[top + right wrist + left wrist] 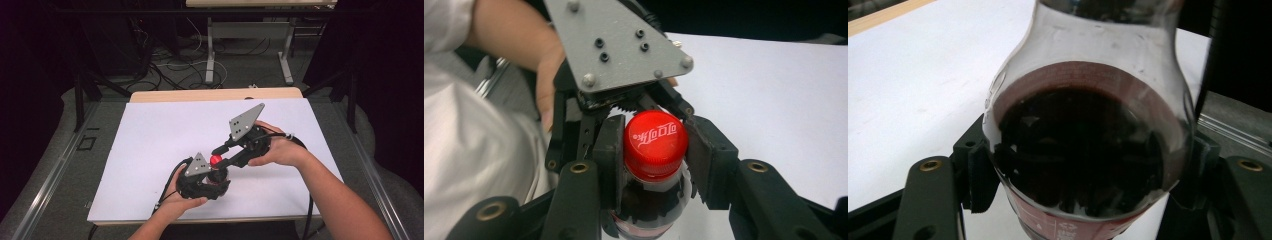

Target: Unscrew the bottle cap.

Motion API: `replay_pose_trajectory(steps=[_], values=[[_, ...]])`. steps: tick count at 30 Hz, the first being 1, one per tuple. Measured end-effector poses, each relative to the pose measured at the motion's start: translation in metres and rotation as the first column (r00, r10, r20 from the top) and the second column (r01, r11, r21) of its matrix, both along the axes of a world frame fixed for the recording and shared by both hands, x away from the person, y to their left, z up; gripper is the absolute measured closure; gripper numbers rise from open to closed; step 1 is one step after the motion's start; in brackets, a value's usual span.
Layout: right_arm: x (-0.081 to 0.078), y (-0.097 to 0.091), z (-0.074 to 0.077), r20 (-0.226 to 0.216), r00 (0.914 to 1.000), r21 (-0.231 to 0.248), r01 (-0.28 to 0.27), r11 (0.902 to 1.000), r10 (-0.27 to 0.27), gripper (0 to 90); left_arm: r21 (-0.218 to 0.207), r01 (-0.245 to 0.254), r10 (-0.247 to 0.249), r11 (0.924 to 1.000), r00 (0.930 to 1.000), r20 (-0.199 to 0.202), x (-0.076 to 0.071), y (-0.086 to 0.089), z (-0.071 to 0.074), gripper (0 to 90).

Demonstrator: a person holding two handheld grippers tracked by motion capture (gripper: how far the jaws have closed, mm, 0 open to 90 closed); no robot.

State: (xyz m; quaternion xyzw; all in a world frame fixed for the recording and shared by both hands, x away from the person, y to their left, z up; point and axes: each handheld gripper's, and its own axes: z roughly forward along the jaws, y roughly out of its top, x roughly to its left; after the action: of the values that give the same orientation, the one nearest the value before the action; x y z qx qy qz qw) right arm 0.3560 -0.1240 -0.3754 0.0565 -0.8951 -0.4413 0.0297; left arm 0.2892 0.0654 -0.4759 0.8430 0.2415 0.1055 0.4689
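Red cap [655,144] bears white script; bottle [1088,145] dark.

black grippers [222,152] — grey triangular plates [244,121], black cables [167,187]

Setup is a table with a light wood top [215,94]; you can see a strip of the wood along the far edge in the high view, and a sliver of it in the top left corner of the left gripper view too. Nearly all of the top is covered by a big white sheet [165,135] lying flat on it, running right up to the near edge. A cola bottle [216,167] with a red cap is on the sheet, near the middle and toward the near side. It's got dark drink inside.
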Motion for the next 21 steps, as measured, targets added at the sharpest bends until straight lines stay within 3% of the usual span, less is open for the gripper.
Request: replay_pose_trajectory(steps=[2,4,5,7,8,9,11,15,19,21], values=[[0.001,0.0,0.001,-0.011,0.9999,-0.014,-0.003,0.9999,0.003,60.3,0.001,-0.006,0.006,1.0,1.0,0.0,0.0,-0.001,0.0,29.5],[-0.002,0.001,0.002,-0.009,0.9994,-0.018,0.033,0.9993,-0.033,59.5,0.006,-0.018,0.019,0.9998,0.9998,-0.009,0.001,0.0,0.001,29.5],[-0.003,0.001,0.002,-0.004,0.9983,-0.014,0.059,0.9982,-0.059,54.2,0.004,-0.033,0.033,0.9995,0.9994,-0.007,0.001,0.0,0.001,29.5],[-0.008,0.0,0.003,-0.006,0.9911,0.027,0.133,0.9907,-0.133,48.9,0.002,-0.057,0.057,0.9984,0.9983,-0.003,0.002,0.001,0.001,29.5],[-0.016,-0.003,0.004,0.011,0.9805,0.079,0.195,0.9776,-0.196,48.5,-0.007,-0.073,0.072,0.9973,0.9974,-0.003,0.002,0.001,0.001,29.5],[-0.016,-0.003,0.004,0.011,0.9805,0.079,0.195,0.9776,-0.196,48.5,-0.007,-0.081,0.081,0.9967,0.9967,-0.003,0.003,0.002,0.001,29.5],[-0.025,-0.004,0.004,0.032,0.9574,0.113,0.282,0.9528,-0.287,48.5,-0.01,-0.099,0.099,0.995,0.995,-0.007,0.004,0.003,0.002,29.5],[-0.045,0.001,-0.002,0.031,0.9102,0.129,0.406,0.9047,-0.413,50.2,-0.001,-0.115,0.115,0.9933,0.9929,-0.029,0.005,0.004,0.003,29.5],[-0.055,0.007,-0.009,0.045,0.8382,0.128,0.535,0.8353,-0.544,51.8,-0.012,-0.147,0.146,0.9891,0.9889,-0.025,0.003,0.001,0.002,29.4],[-0.056,0.009,-0.012,0.041,0.8107,0.136,0.574,0.8071,-0.584,52.8,-0.003,-0.153,0.153,0.9882,0.9881,-0.009,0.003,0.0,0.001,29.5]])
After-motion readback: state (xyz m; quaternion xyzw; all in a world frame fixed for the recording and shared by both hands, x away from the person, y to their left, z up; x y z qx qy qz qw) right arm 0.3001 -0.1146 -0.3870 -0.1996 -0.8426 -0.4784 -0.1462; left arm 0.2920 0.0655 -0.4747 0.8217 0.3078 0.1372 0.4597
